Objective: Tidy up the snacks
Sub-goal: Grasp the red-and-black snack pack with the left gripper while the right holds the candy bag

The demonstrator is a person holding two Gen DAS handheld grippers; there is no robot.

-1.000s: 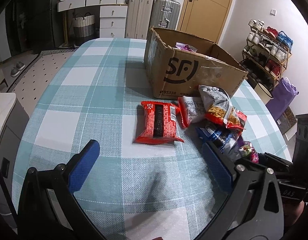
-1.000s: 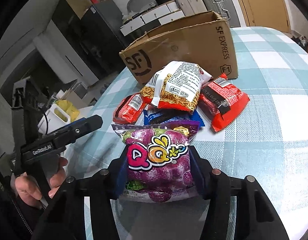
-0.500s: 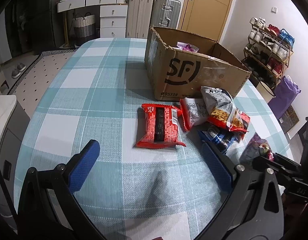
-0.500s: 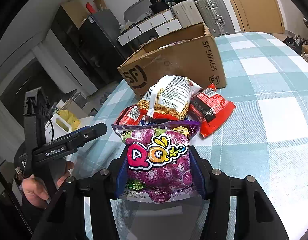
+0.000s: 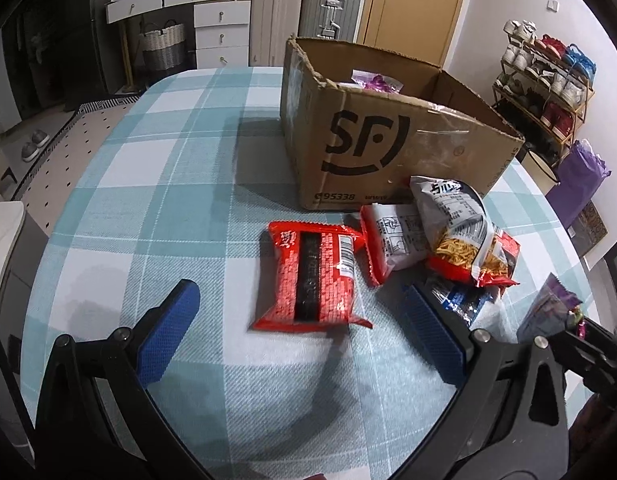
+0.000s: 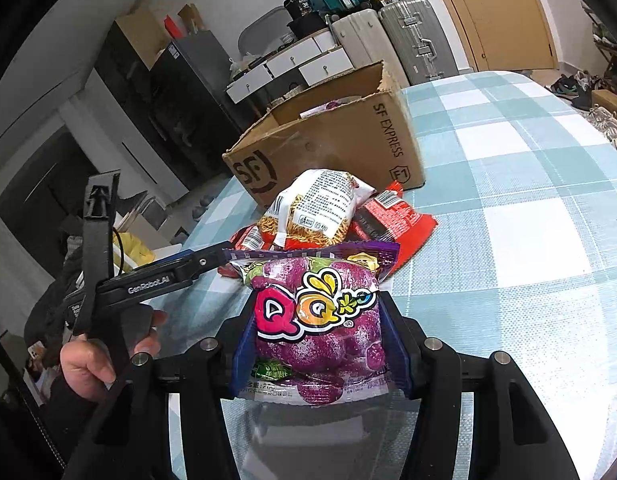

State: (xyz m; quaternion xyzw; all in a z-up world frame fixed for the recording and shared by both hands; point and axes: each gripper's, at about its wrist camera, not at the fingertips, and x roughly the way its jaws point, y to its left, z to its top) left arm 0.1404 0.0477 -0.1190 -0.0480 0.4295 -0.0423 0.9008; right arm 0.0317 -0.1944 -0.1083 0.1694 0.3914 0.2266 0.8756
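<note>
Right gripper [image 6: 316, 344]: we are clamping the purple QQ gummy bag [image 6: 316, 320] between both blue pads, jaws partly closed on its sides, bag upright and lifted clear of the tablecloth.
Left gripper [image 5: 304, 320]: we are holding it wide open and empty, with nothing between the fingers; the red snack packet [image 5: 310, 278] is lying flat just ahead of the fingertips.
Step in hand: we judge we are carrying the gummy bag toward the SF cardboard box [image 6: 328, 148], which is standing open beyond the fingertips, past the snack pile.
Doing it well: we are gripping a soft, puffy bag, so we should be keeping the squeeze steady, lifting high enough to pass over the noodle snack bag [image 6: 316, 208] topping the pile, and releasing only once the bag is over the box opening.
Box contents: another purple bag [image 5: 374, 80] is already showing inside, near the far wall.
Edges: the near box rim is torn and uneven, so we should be clearing it with margin.
Open room: bare checked tablecloth [image 6: 528, 240] is lying to the right of the right fingers, giving a free path around the pile.
Crowding: the left gripper's handle, with a hand [image 6: 96, 356] on it, is sitting close on the left of the right fingers, so we are avoiding swinging that way.
</note>
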